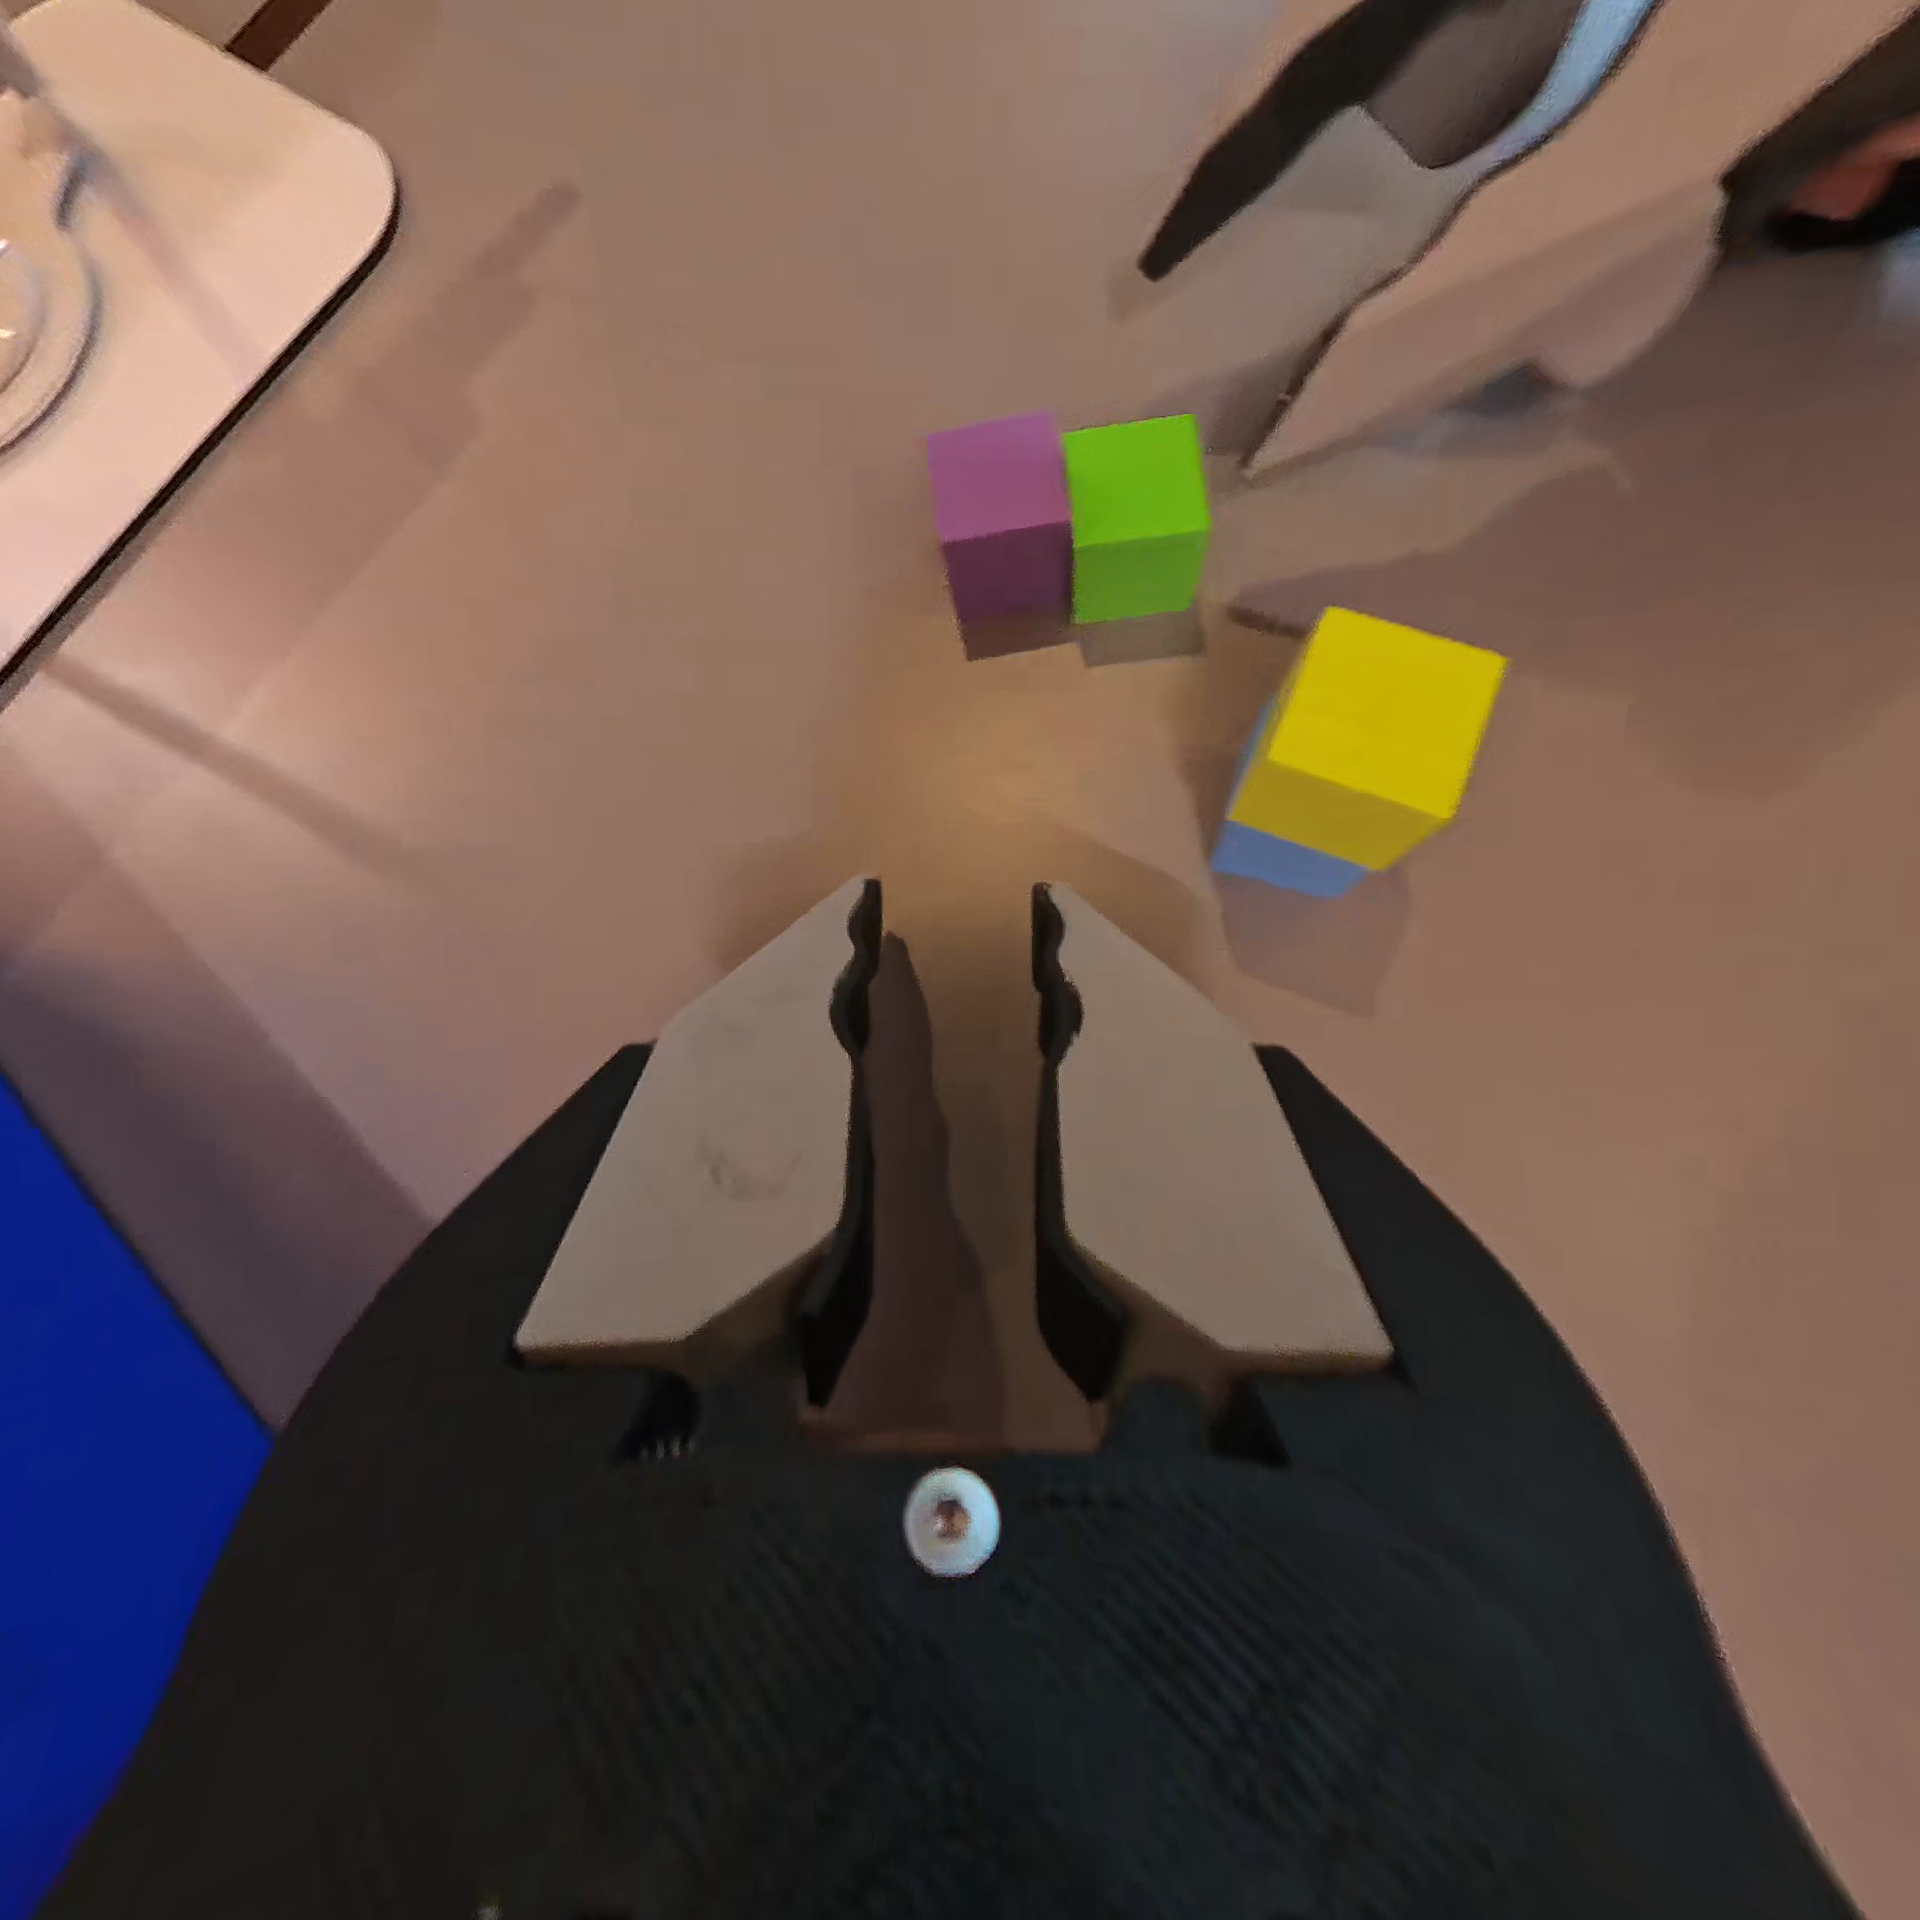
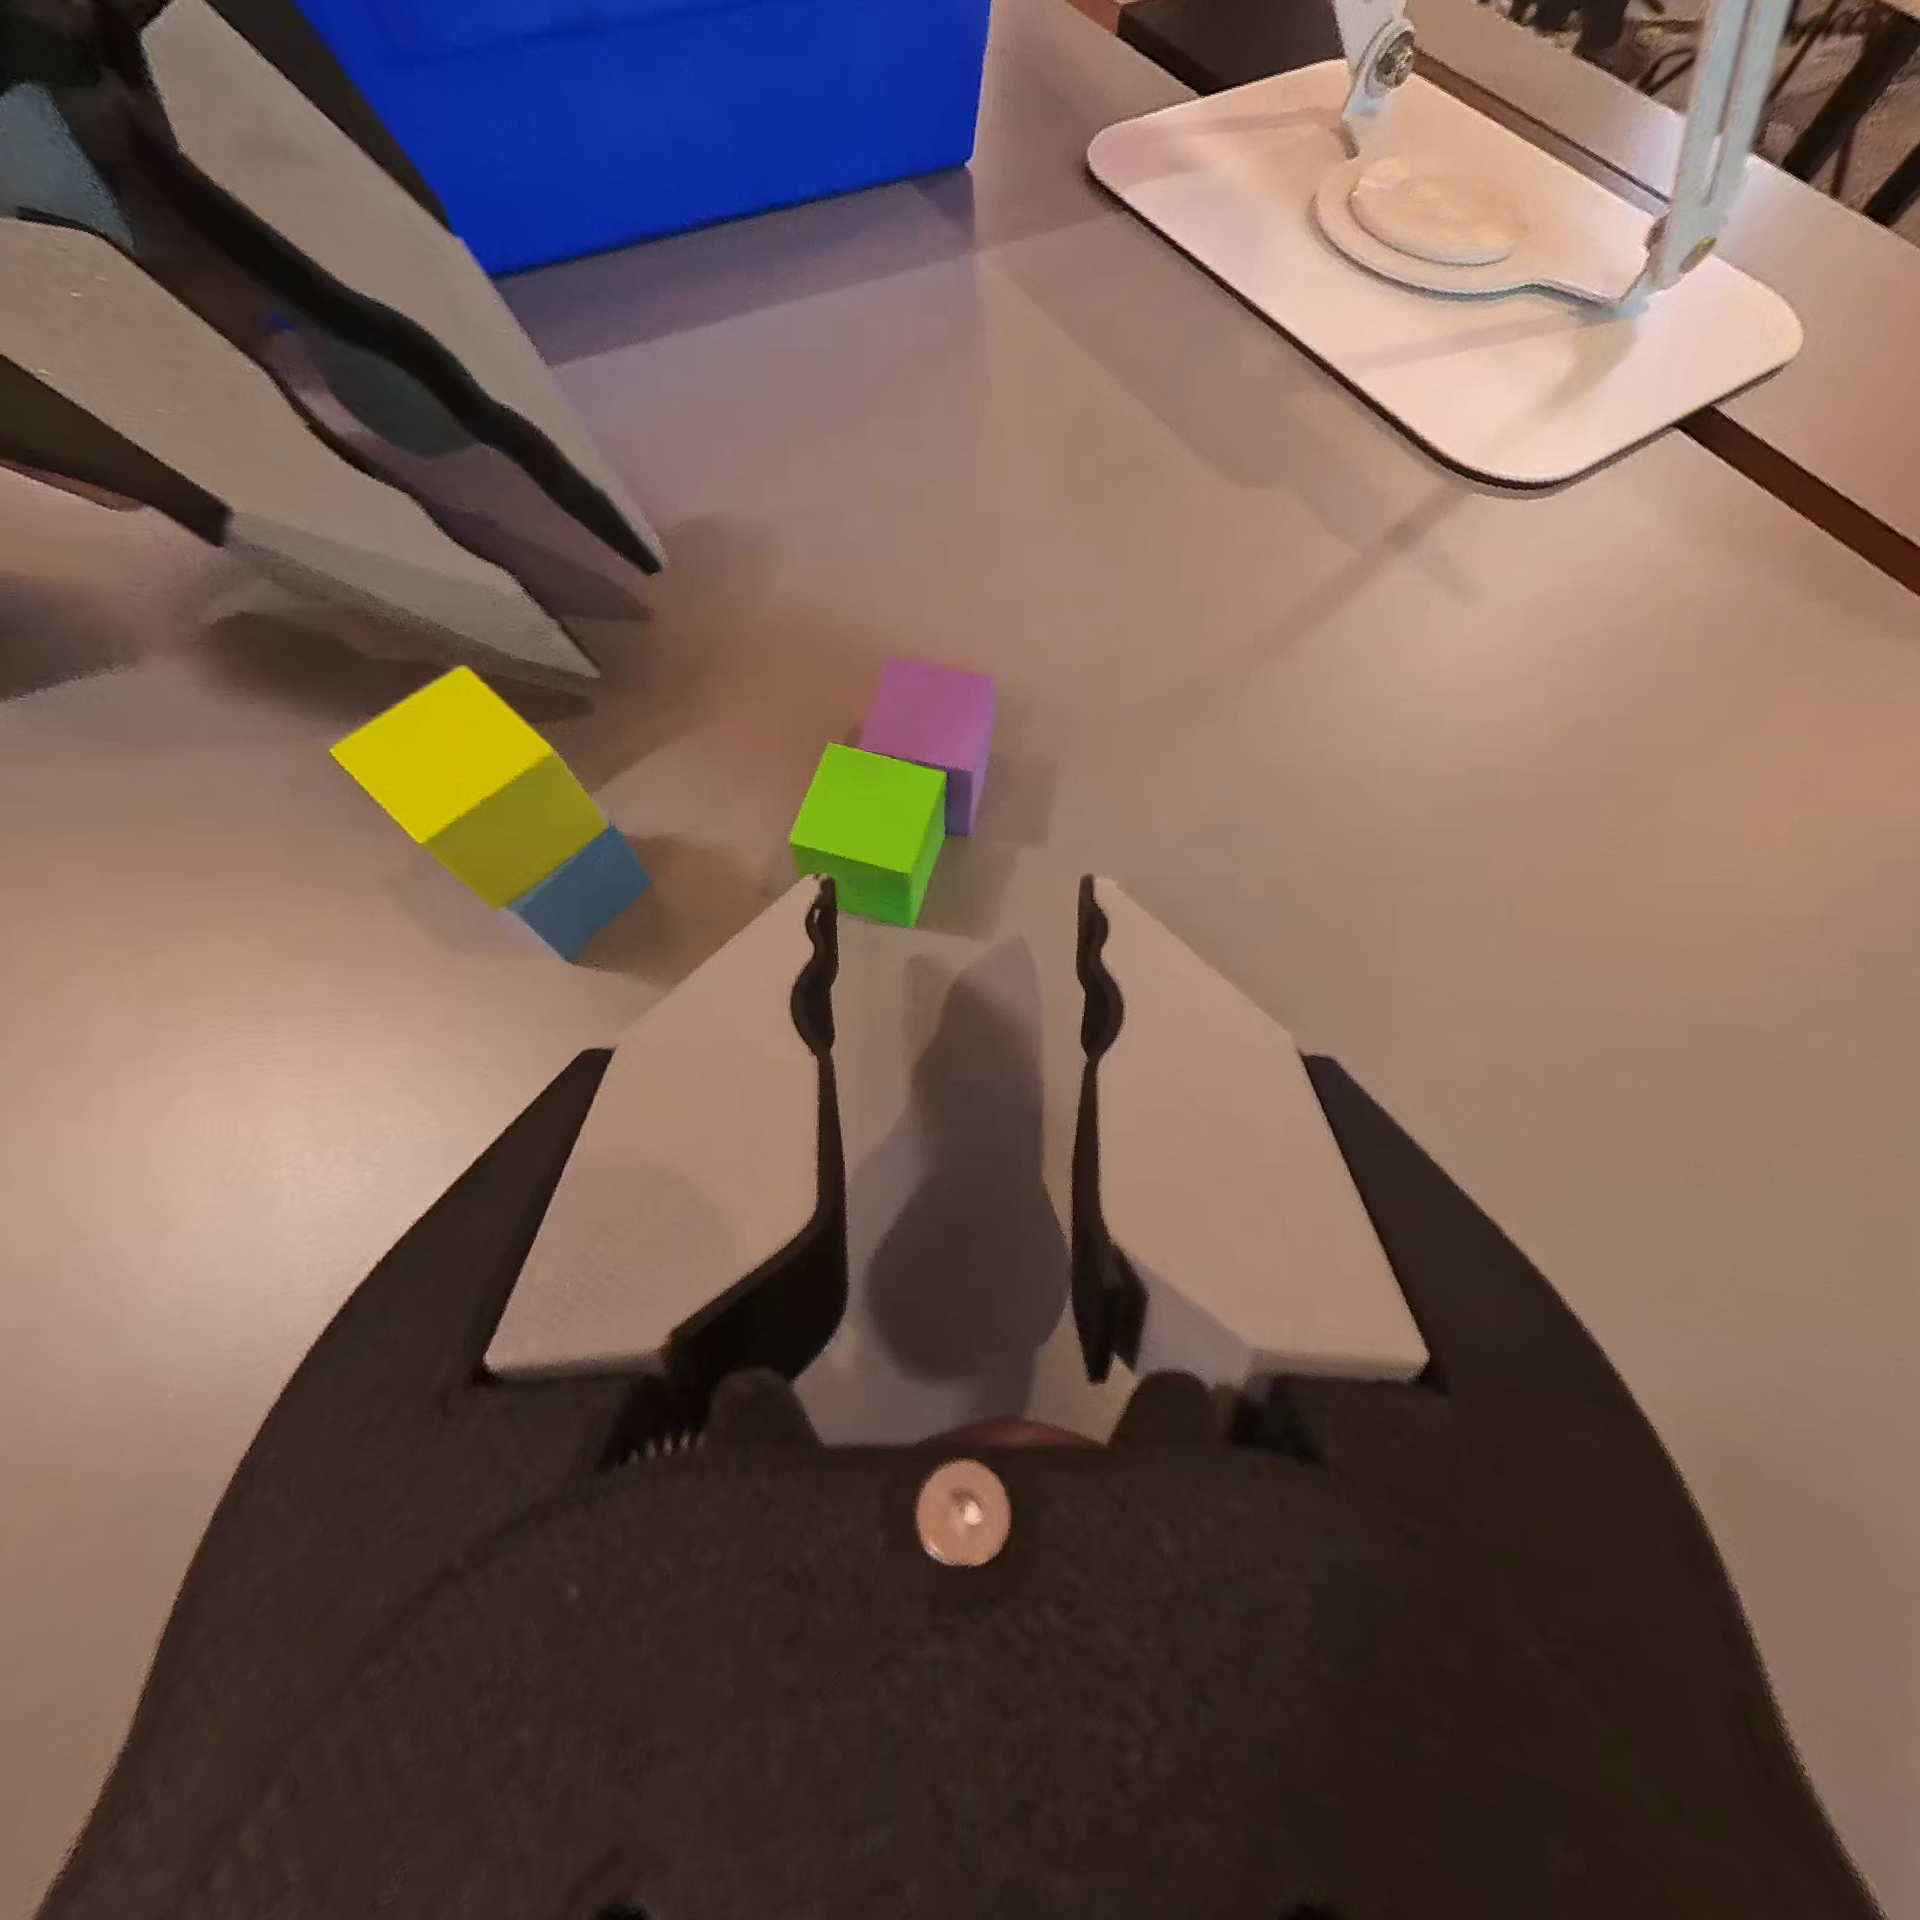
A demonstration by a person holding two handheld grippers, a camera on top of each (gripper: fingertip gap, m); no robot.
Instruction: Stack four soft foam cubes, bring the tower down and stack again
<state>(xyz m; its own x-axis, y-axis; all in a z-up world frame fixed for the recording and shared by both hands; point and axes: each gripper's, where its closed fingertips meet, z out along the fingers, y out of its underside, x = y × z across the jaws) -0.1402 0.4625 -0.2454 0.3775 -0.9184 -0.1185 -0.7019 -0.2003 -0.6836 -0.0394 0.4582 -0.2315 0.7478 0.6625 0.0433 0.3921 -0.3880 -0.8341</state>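
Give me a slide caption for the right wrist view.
Open right gripper faces green cube touching purple cube; yellow cube tops blue cube.

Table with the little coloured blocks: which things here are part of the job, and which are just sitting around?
Part of the job:
yellow block, on top of the blue block
green block, touching the purple block
left gripper and right gripper, both empty

Just sitting around:
blue box
white stand base

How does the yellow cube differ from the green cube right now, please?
The yellow cube sits on the blue cube, off the table; the green cube rests on the table. Yellow has only blue against it; green has the purple cube beside it. Both look alike in size, and neither is gripped.
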